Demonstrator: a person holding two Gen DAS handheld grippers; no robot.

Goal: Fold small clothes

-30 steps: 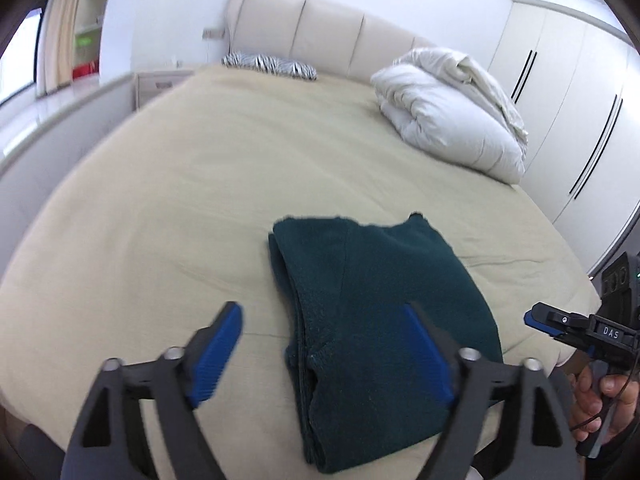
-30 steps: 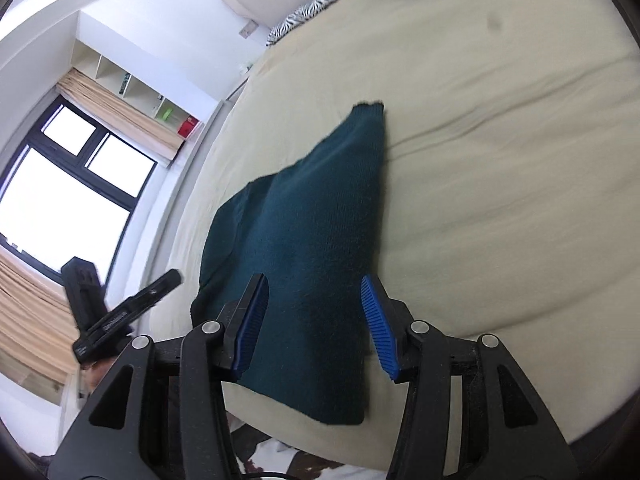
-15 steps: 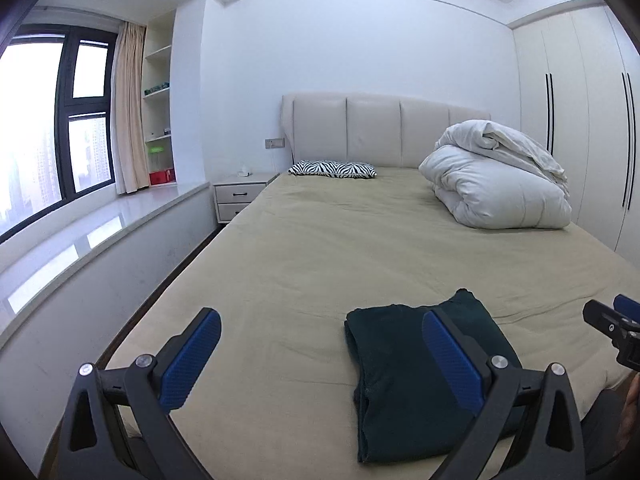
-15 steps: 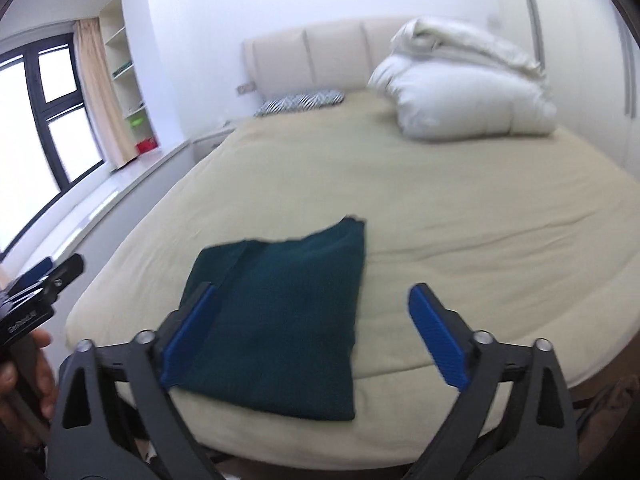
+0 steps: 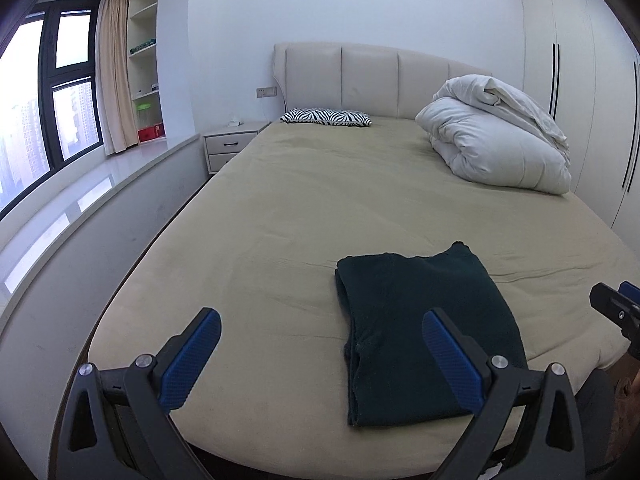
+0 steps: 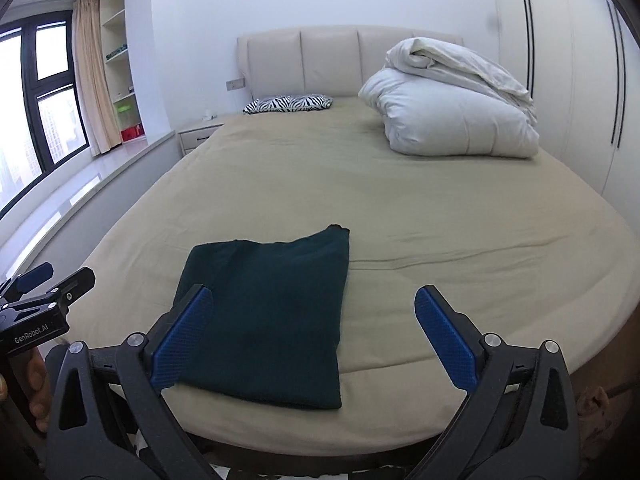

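Observation:
A dark green garment point(image 5: 416, 320) lies folded into a flat rectangle near the foot of the beige bed point(image 5: 320, 208); it also shows in the right wrist view point(image 6: 276, 304). My left gripper point(image 5: 320, 354) is open and empty, held back from the bed's foot edge, left of the garment. My right gripper point(image 6: 316, 336) is open and empty, held back over the foot edge, with the garment in front of its left finger. Each gripper shows at the edge of the other's view.
A bundled white duvet point(image 5: 496, 140) lies at the bed's far right. A zebra-print pillow point(image 5: 326, 117) lies by the headboard. A nightstand point(image 5: 230, 146) and window ledge point(image 5: 80, 200) run along the left. Wardrobe doors point(image 6: 580, 80) stand on the right.
Both grippers have lifted and pulled back from the garment to the foot of the bed. The right jaws have opened wider. The garment lies still, folded.

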